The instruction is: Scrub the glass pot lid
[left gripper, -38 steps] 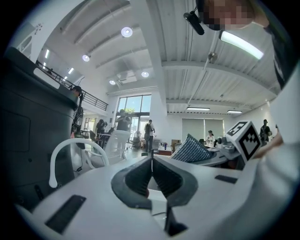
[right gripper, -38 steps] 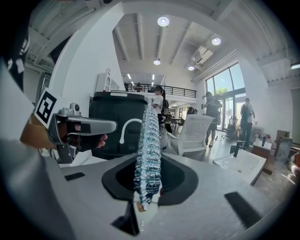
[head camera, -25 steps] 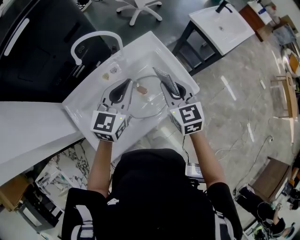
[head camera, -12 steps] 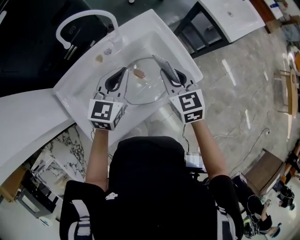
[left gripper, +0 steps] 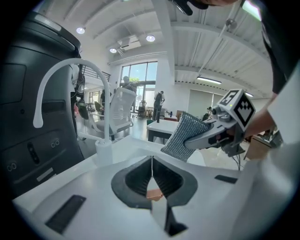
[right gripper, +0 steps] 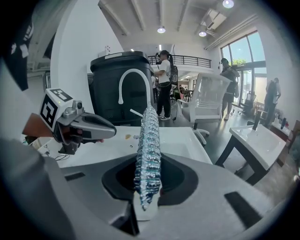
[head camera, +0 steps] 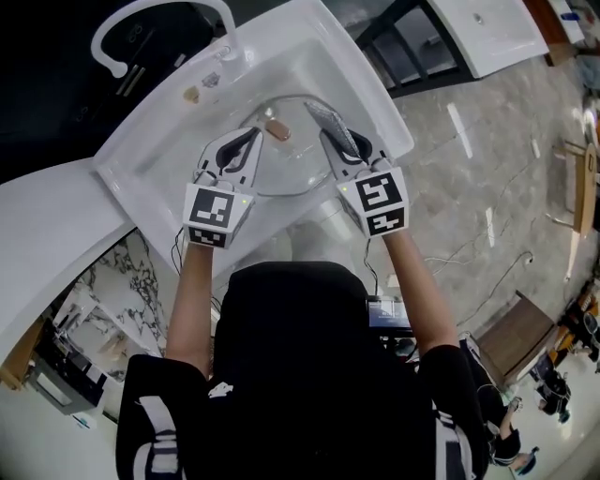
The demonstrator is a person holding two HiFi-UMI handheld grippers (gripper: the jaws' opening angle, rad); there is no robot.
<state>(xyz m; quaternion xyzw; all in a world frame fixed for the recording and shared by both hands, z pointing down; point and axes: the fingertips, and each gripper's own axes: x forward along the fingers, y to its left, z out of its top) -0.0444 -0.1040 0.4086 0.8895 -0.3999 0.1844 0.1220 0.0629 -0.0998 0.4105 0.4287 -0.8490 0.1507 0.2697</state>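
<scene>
The glass pot lid [head camera: 292, 167], clear with a brown knob [head camera: 277, 129], is held over the white sink [head camera: 155, 164]. My left gripper [head camera: 244, 142] is shut on the lid's near left rim; in the left gripper view the rim shows as a thin line between the closed pads [left gripper: 152, 174], with the knob [left gripper: 153, 193] seen through the glass. My right gripper [head camera: 349, 155] is shut on a grey scrubbing cloth [head camera: 328, 125], which stands up from its jaws [right gripper: 149, 176] and lies along the lid's right side. The cloth [left gripper: 185, 136] also shows in the left gripper view.
A white curved faucet [head camera: 155, 14] rises at the sink's far left corner, with small bits [head camera: 192, 93] on the ledge beside it. A white counter [head camera: 47, 234] joins the sink at the left. A second white sink stand [head camera: 487, 28] is at the far right. People stand far behind.
The head view has shifted, so the sink sits higher in the picture. Both grippers keep their grips, and the cloth stays at the lid's right side.
</scene>
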